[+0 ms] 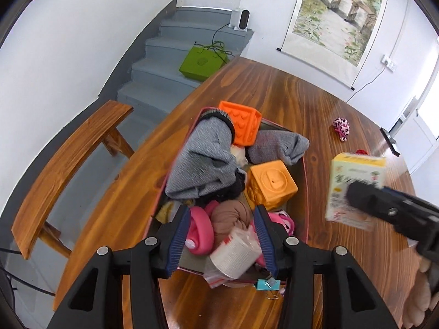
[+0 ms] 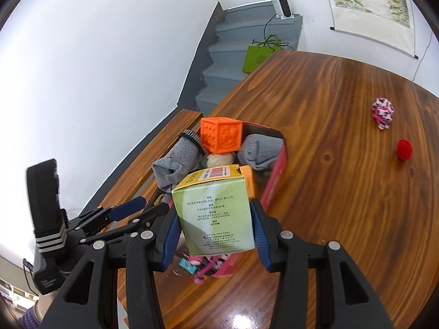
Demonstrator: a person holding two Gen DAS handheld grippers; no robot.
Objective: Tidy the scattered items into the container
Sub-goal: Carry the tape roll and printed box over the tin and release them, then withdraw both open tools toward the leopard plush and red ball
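So the pink container sits mid-frame on the wooden counter in the left wrist view, already stuffed: two orange blocks, grey socks, a pink plastic thing and a brownish rolled-up cloth. The left claw hangs right over the near end of it with its jaws apart, and a white roll in a plastic bag lies between the fingers at the bottom centre; the pads don't look like they're pressing on it, so I'd call that claw open. The right claw is clamped on a pale green carton with printed text, both blue pads flat against its sides, held up over the container's near right corner. In the left view the same carton shows at the right edge, off to the side of the container. Still out on the counter, well apart from the container toward the right of the right wrist view: a pink and white patterned scrunchie and a small red ball.
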